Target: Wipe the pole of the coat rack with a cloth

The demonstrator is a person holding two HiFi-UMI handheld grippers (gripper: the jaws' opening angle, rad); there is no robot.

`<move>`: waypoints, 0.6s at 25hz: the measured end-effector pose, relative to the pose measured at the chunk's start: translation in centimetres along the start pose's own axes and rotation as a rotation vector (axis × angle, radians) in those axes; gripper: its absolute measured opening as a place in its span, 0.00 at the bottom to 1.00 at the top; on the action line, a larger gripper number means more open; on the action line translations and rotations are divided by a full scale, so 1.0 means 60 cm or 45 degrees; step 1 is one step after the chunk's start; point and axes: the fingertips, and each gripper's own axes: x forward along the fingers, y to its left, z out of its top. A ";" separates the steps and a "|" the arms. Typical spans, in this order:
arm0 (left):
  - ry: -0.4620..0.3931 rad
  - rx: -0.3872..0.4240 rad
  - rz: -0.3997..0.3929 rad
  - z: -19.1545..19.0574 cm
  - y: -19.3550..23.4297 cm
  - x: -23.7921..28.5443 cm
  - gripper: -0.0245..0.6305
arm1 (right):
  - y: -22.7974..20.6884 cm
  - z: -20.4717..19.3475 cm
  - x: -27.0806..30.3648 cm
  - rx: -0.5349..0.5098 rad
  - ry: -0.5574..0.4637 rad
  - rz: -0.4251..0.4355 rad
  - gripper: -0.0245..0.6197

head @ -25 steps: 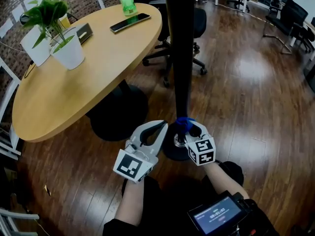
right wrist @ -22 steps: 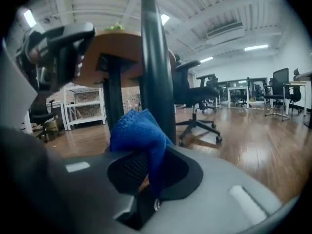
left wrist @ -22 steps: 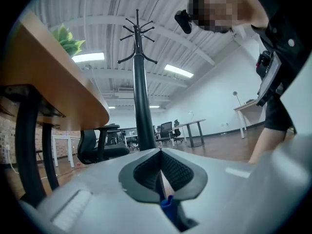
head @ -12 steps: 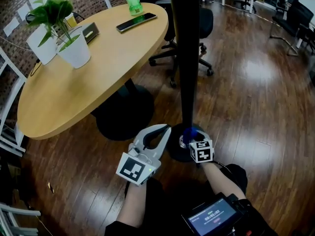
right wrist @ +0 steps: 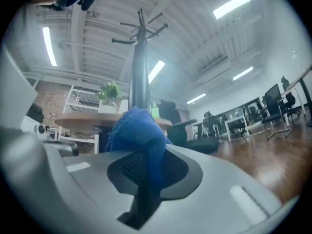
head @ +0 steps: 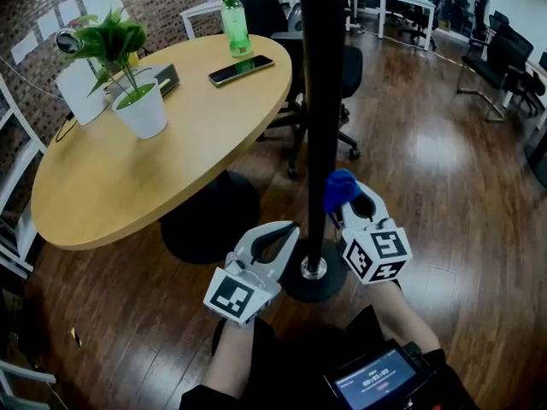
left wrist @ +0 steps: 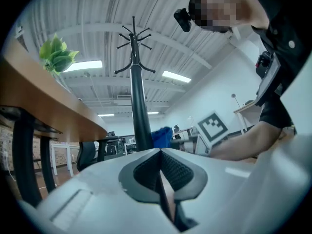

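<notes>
The right gripper [head: 349, 203], its jaws clamped on the blue cloth [head: 340, 189], has risen from just above the round base [head: 295, 287] to partway up the pole [head: 323, 101]. The cloth now presses against the pole's right side, so the low stretch looks wiped in an upward stroke, with most of the pole above still to cover. The left gripper [head: 289, 227] has stayed near the base, left of the pole, with its jaws pressed together on nothing. The wooden table [head: 171, 169] stands far left.
</notes>
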 end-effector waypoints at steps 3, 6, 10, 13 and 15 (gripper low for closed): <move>-0.030 0.018 0.011 0.025 0.004 -0.002 0.04 | 0.024 0.134 0.012 -0.045 -0.181 0.040 0.11; -0.050 0.047 0.014 0.051 0.009 -0.005 0.04 | 0.043 0.249 0.021 -0.079 -0.312 0.074 0.11; -0.102 0.093 0.030 0.096 0.015 -0.011 0.04 | 0.064 0.358 0.033 -0.118 -0.419 0.125 0.10; -0.125 0.100 0.044 0.119 0.014 -0.016 0.04 | 0.072 0.414 0.032 -0.132 -0.472 0.145 0.10; -0.147 0.105 0.050 0.130 0.016 -0.020 0.04 | 0.083 0.439 0.032 -0.176 -0.508 0.145 0.10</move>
